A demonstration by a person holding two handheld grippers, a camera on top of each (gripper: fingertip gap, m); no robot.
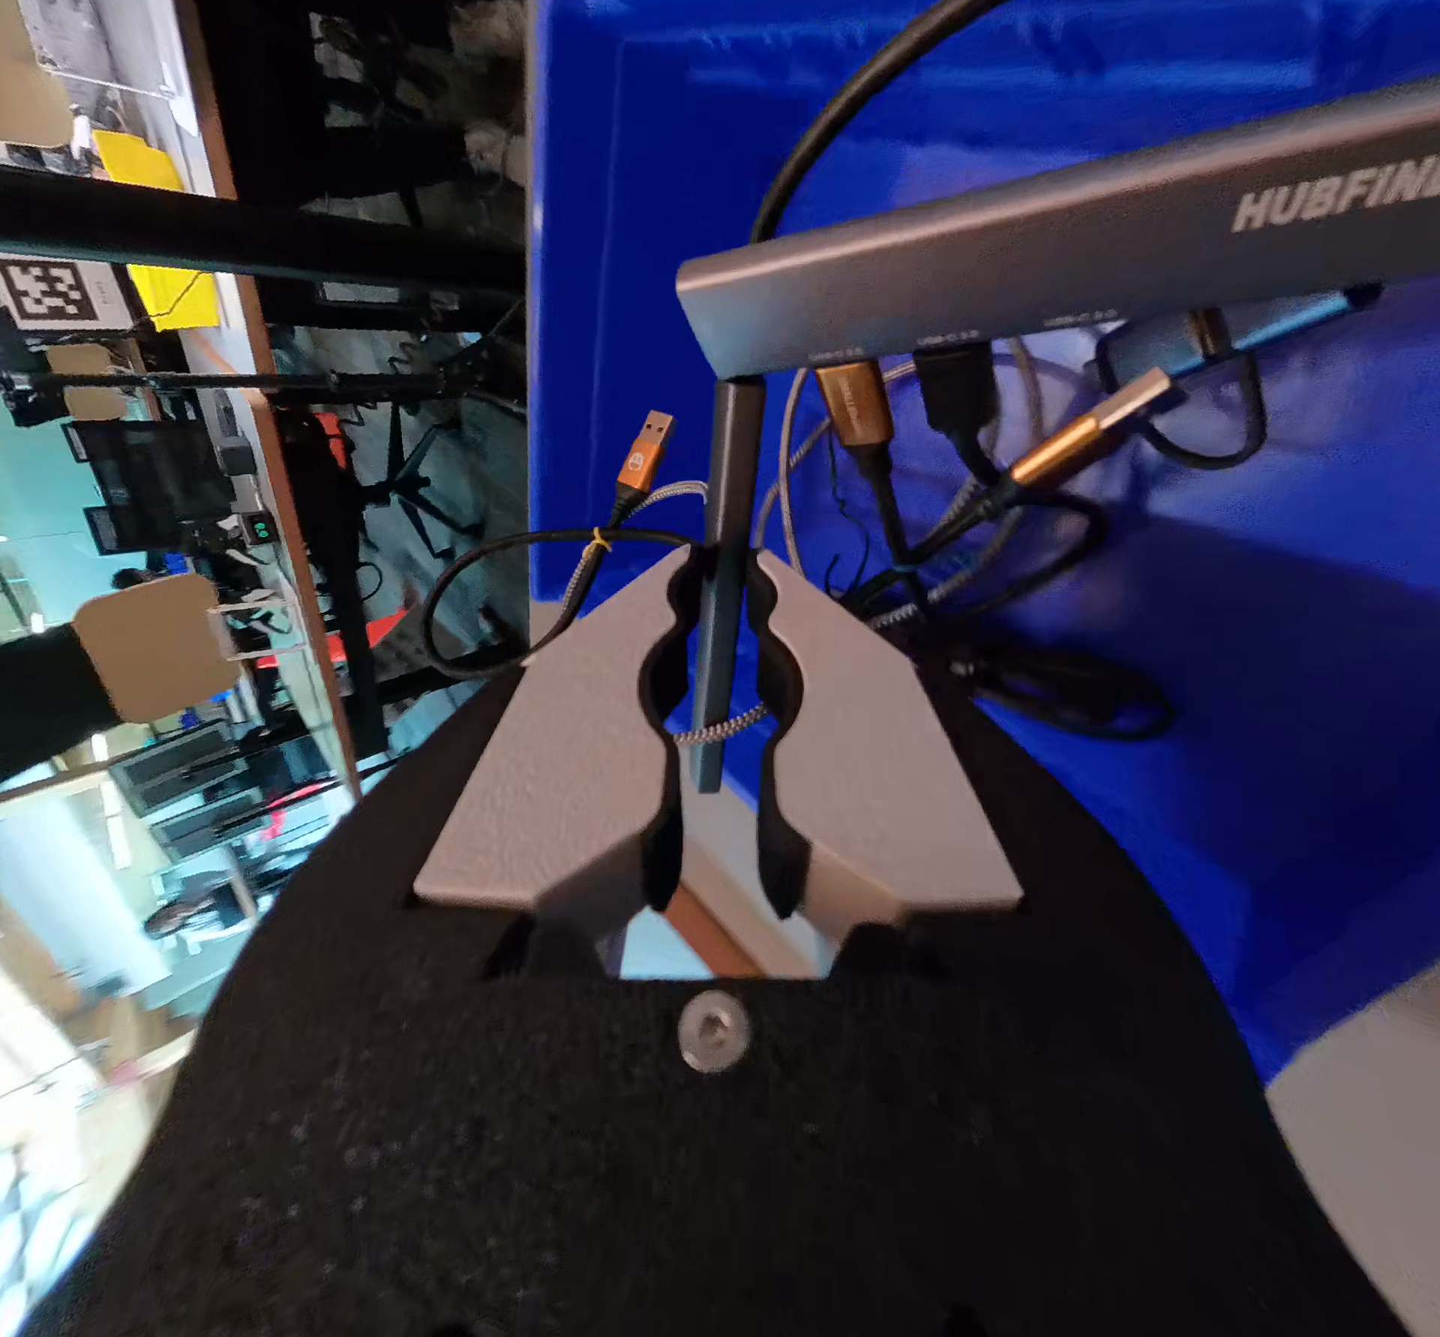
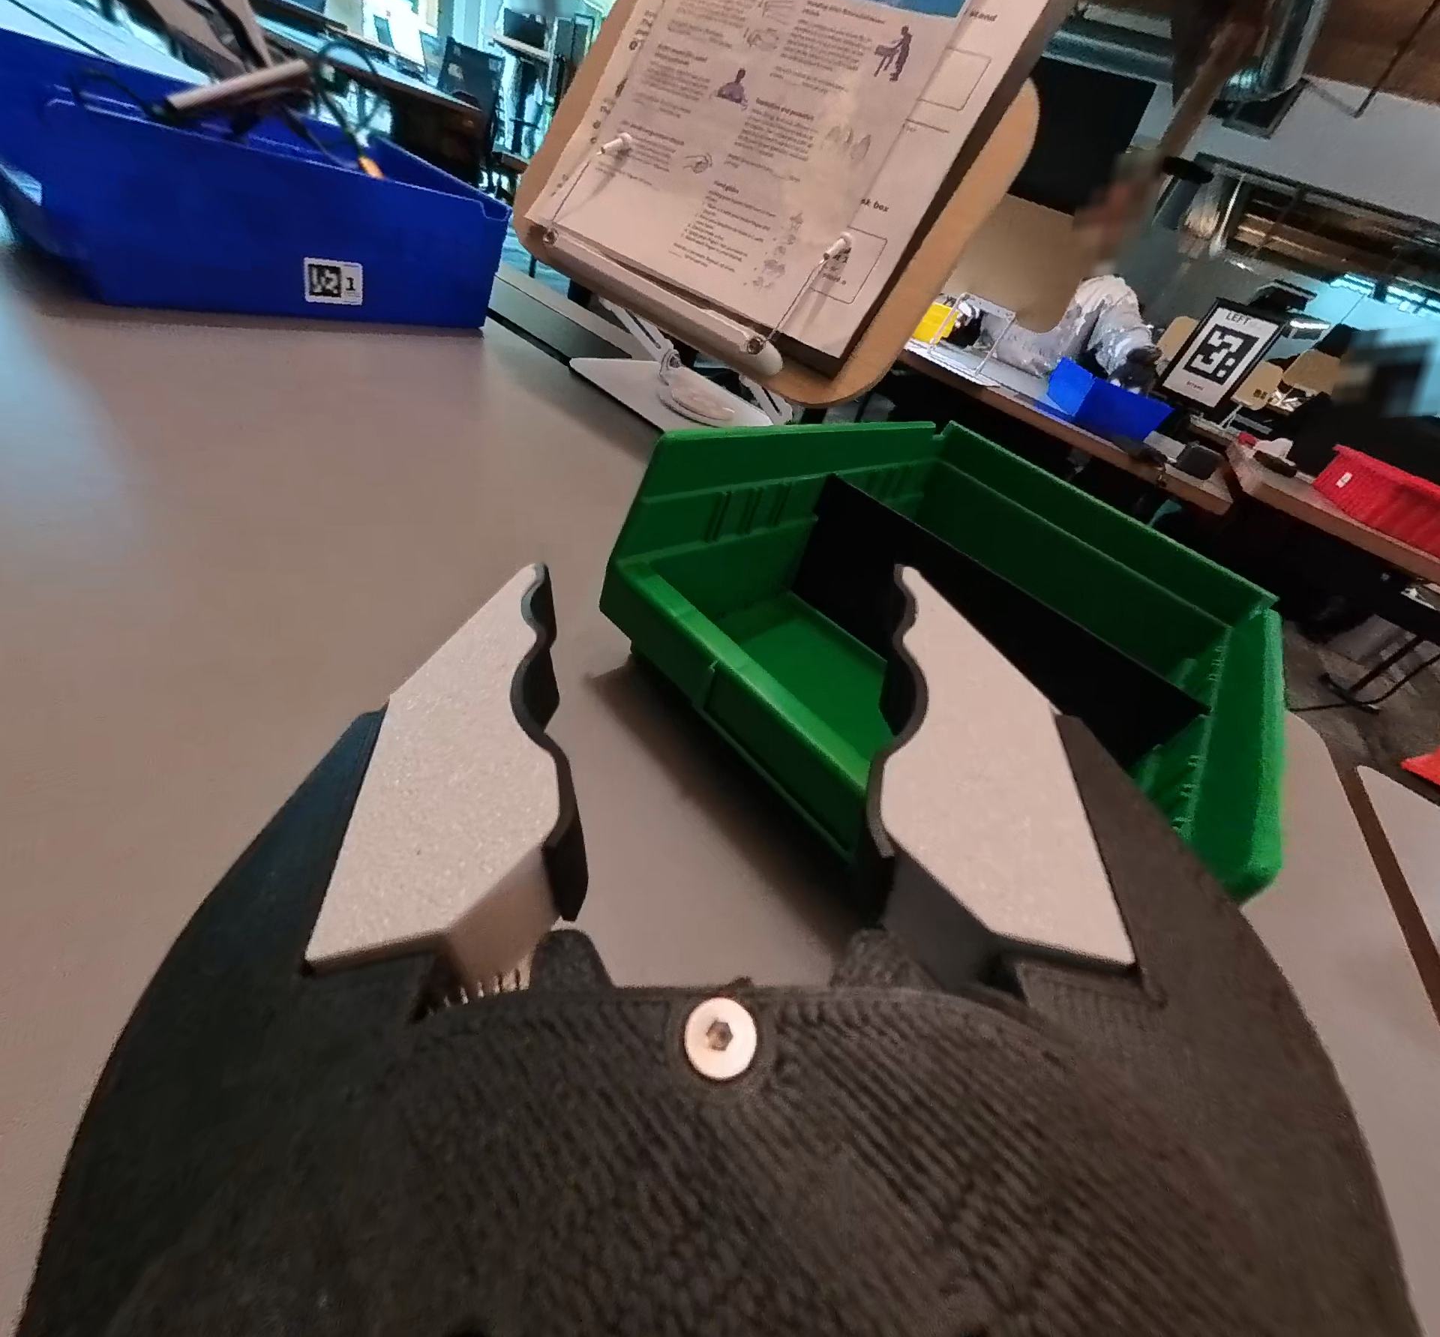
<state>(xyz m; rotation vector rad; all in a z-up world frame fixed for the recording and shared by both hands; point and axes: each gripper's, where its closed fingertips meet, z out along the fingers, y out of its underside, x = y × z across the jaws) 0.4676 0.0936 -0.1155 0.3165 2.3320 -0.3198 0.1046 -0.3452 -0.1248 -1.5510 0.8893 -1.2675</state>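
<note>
My left gripper (image 1: 721,559) is shut on a slim dark grey bar-shaped hub (image 1: 721,598), seen edge-on and held over the blue bin (image 1: 1169,754). A braided cable (image 1: 721,731) crosses the bar between the jaws. A larger grey hub (image 1: 1052,271) with writing on it hangs just above, with several cables plugged in, among them an orange plug (image 1: 853,404). A loose orange-tipped USB cable (image 1: 647,458) sticks up by the bin's edge. My right gripper (image 2: 721,583) is open and empty, low over the grey table (image 2: 273,520), just in front of a green bin (image 2: 1013,559) with a black divider.
More tangled cables (image 1: 1013,559) lie in the blue bin, which also shows far left in the right wrist view (image 2: 234,232). A document stand with printed sheets (image 2: 779,131) stands behind the green bin. Other tables, bins and a person (image 2: 1091,318) are in the background.
</note>
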